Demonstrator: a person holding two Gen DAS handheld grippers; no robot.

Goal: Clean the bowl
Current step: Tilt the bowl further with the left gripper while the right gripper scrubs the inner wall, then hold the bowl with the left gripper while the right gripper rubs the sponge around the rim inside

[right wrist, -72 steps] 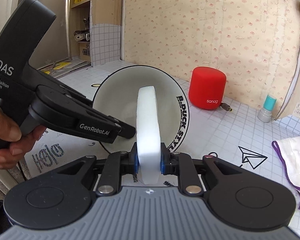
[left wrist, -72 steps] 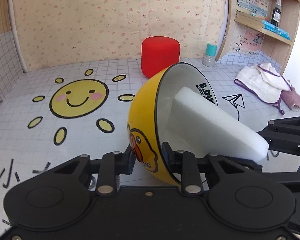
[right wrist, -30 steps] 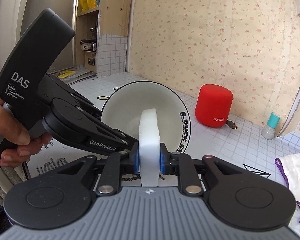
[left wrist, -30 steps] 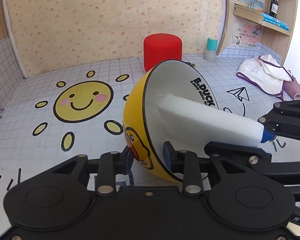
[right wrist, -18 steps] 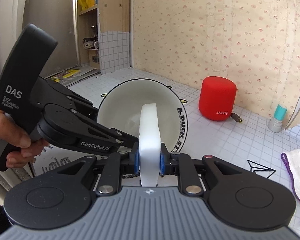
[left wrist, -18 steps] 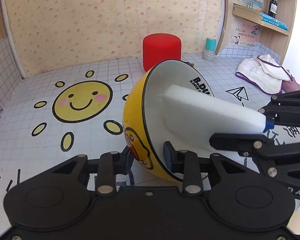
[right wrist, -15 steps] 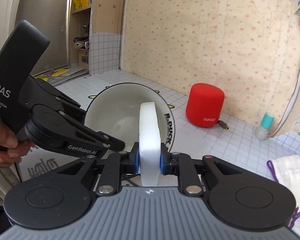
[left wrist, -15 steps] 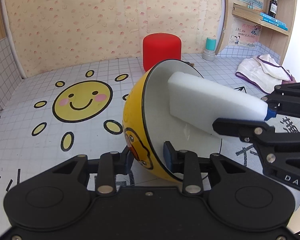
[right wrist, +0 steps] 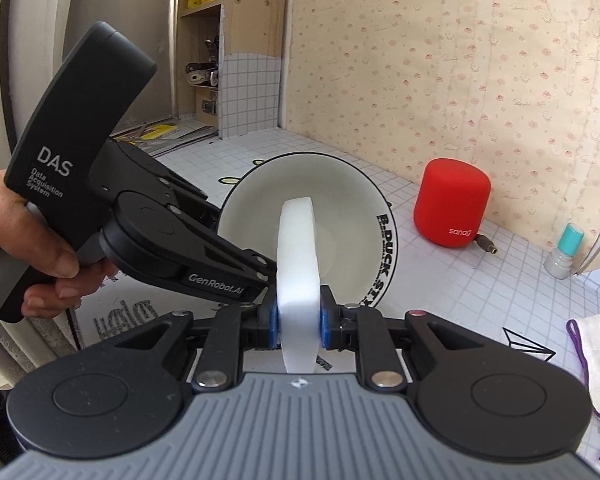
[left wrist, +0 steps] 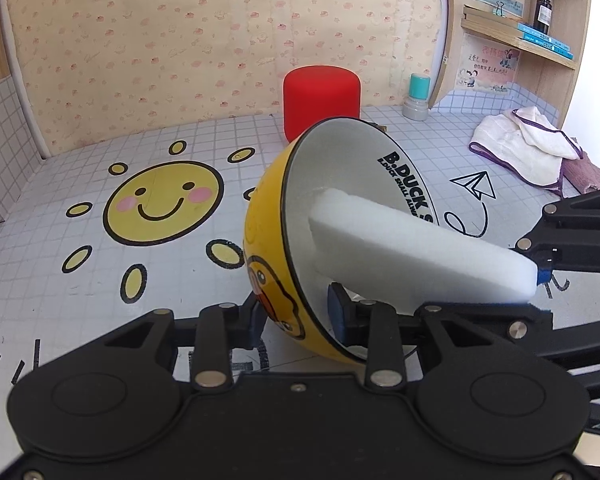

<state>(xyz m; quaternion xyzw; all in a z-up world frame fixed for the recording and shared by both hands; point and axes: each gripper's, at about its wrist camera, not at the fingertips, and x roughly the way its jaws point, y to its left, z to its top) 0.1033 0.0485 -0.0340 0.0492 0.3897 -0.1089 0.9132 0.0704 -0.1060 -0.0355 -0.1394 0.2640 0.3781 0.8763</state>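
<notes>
A yellow duck-print bowl point(left wrist: 266, 240) with a white inside is tipped on its side, its mouth facing right in the left wrist view. My left gripper point(left wrist: 298, 314) is shut on its lower rim, one finger outside and one inside. A white sponge block point(left wrist: 412, 254) reaches from the right into the bowl, its far end against the inner wall. My right gripper point(right wrist: 299, 322) is shut on that sponge point(right wrist: 298, 256), blue pads pressing both faces. In the right wrist view the bowl point(right wrist: 340, 200) opens toward me, and a person's hand point(right wrist: 24, 240) holds the left gripper's handle.
A red cylindrical speaker point(left wrist: 321, 98) stands behind the bowl near the wall, with a small teal-capped bottle point(left wrist: 417, 96) to its right. White and purple cloths point(left wrist: 528, 144) lie at the far right under a wooden shelf. A sun drawing point(left wrist: 162, 202) marks the tiled mat on the left.
The sponge swept up toward the bowl's upper rim, then came back down deep inside the bowl. The bowl and the left gripper stayed in place.
</notes>
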